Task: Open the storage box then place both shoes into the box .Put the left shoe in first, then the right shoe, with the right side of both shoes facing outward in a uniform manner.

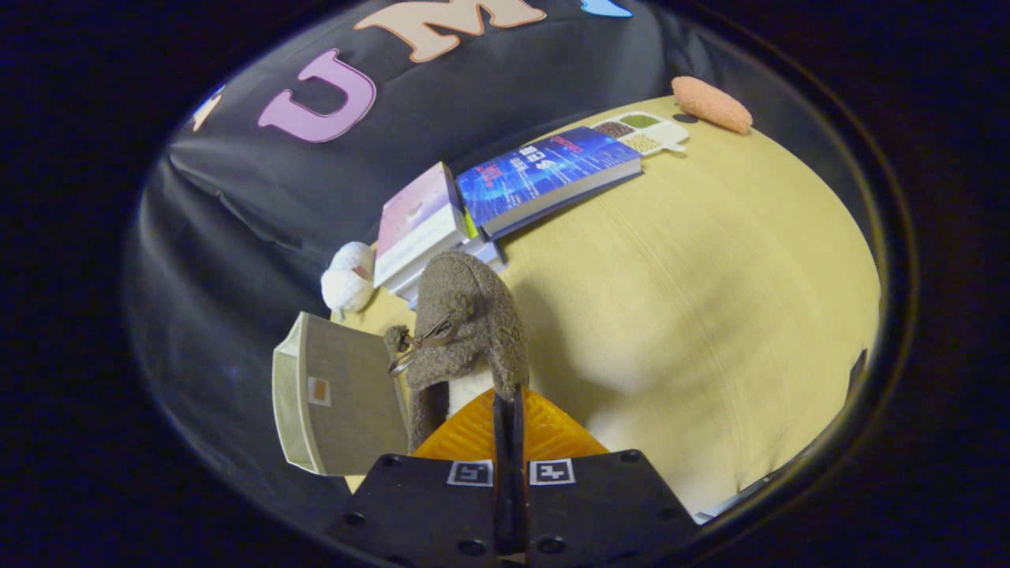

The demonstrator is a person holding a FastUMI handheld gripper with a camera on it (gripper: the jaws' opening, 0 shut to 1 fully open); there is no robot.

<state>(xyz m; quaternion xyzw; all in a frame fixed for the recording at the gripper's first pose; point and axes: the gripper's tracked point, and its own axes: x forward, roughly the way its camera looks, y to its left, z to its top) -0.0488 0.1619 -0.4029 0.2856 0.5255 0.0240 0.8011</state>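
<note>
The gripper has its two fingers pressed nearly together, with only a thin dark slit between them, pinching the rear edge of one grey fuzzy shoe. The shoe hangs from the fingers with its toe pointing away; its heel and pale lining are partly hidden behind them. A small bow with a metal trim sits on its upper. Just beside the shoe stands one storage box, tilted, its interior not visible and its state hard to judge. Beyond lie a stack of books, count unclear, and one blue book. One white plush toy, one divided tray and one orange oblong object rest on the wooden table.
</note>
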